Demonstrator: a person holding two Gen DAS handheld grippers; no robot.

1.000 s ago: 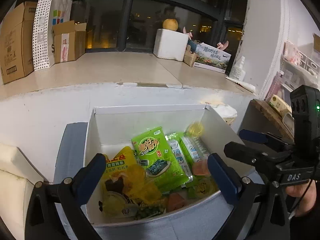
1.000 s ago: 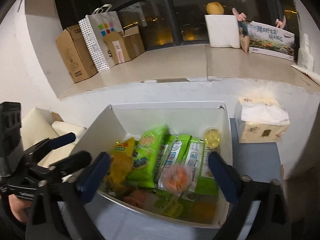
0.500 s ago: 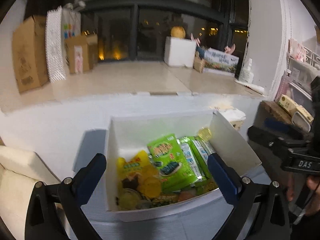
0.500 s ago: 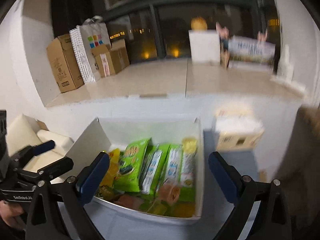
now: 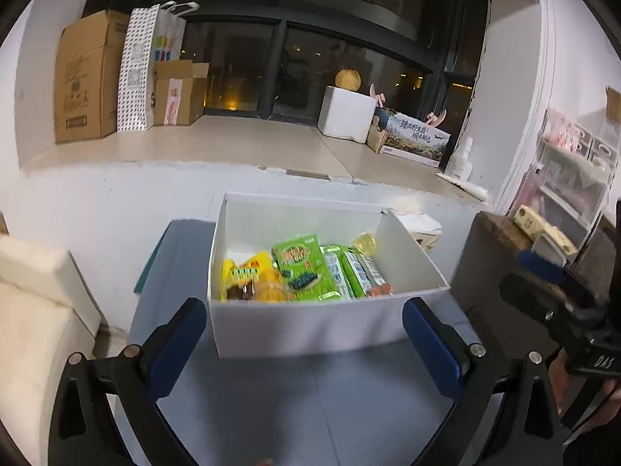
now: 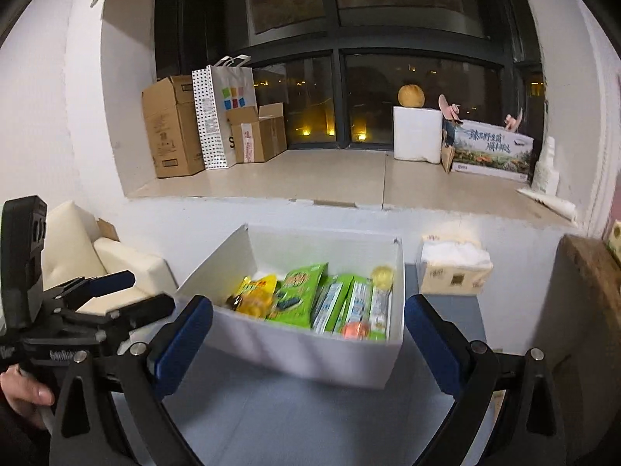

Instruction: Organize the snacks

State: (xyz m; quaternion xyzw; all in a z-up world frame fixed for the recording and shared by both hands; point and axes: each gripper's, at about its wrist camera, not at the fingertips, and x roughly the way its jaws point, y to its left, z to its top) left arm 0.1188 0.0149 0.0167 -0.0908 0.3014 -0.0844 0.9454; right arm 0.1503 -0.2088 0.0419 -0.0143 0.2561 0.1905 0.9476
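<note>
Both the left hand-held gripper (image 5: 304,343) and right hand-held gripper (image 6: 308,339) are wide open, holding nothing, low in frame before the white snack box (image 5: 310,326).

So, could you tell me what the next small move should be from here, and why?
Probably nothing more than lowering both tools to rest. The left tool and right tool are open and empty, short of the white box, and the snack packets already lie inside it. No loose snack shows on the grey table.
</note>
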